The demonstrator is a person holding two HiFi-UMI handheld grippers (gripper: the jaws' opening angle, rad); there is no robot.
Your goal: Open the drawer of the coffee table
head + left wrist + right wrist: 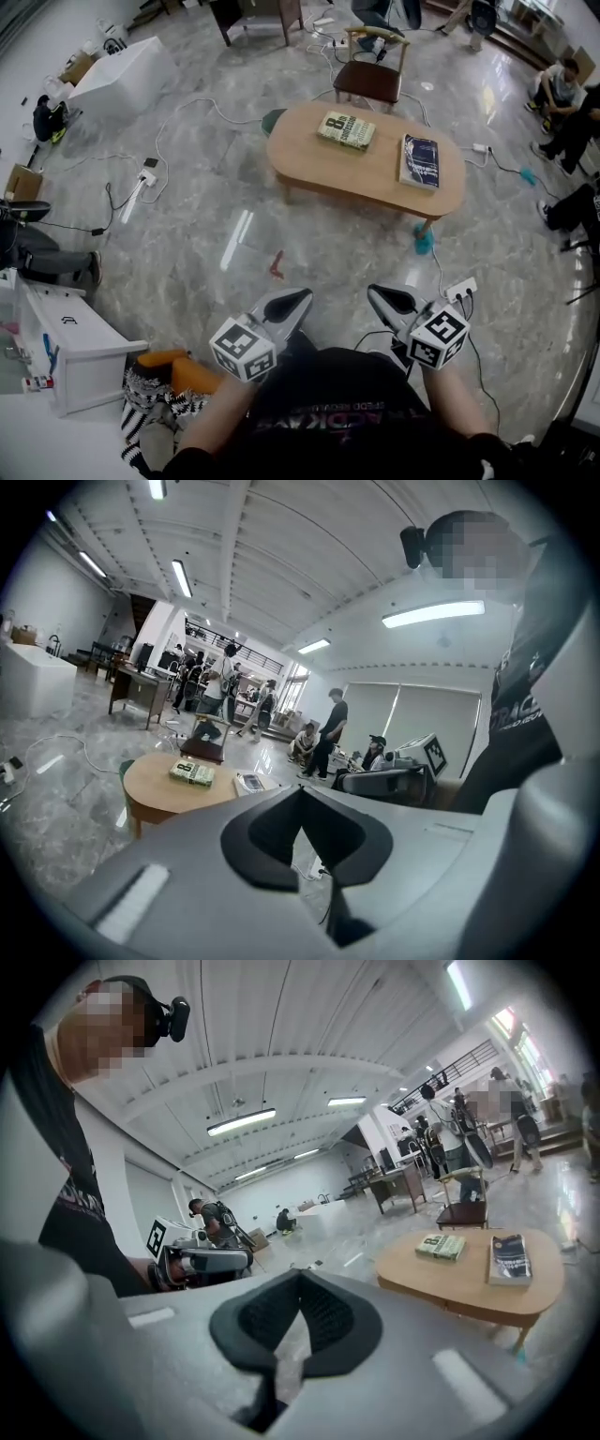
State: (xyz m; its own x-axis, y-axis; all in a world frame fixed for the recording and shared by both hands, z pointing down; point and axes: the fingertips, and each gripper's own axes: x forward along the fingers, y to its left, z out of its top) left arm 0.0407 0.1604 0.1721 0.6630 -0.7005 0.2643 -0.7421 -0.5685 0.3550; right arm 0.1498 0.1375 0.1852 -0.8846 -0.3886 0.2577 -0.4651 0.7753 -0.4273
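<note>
The oval wooden coffee table (pixel 367 164) stands on the marble floor well ahead of me, with a green book (pixel 346 130) and a dark blue book (pixel 420 160) on top. Its drawer front does not show clearly from here. My left gripper (pixel 298 301) and right gripper (pixel 379 297) are held close to my body, tips turned toward each other, both shut and empty, far short of the table. The table (pixel 155 787) appears low left in the left gripper view, and at right as the table (pixel 469 1277) in the right gripper view.
A wooden chair (pixel 371 70) stands behind the table. Cables and a power strip (pixel 460 289) trail over the floor. A white cabinet (pixel 66 342) is at my left, a white box (pixel 120 75) far left. People sit at the far right (pixel 561 89).
</note>
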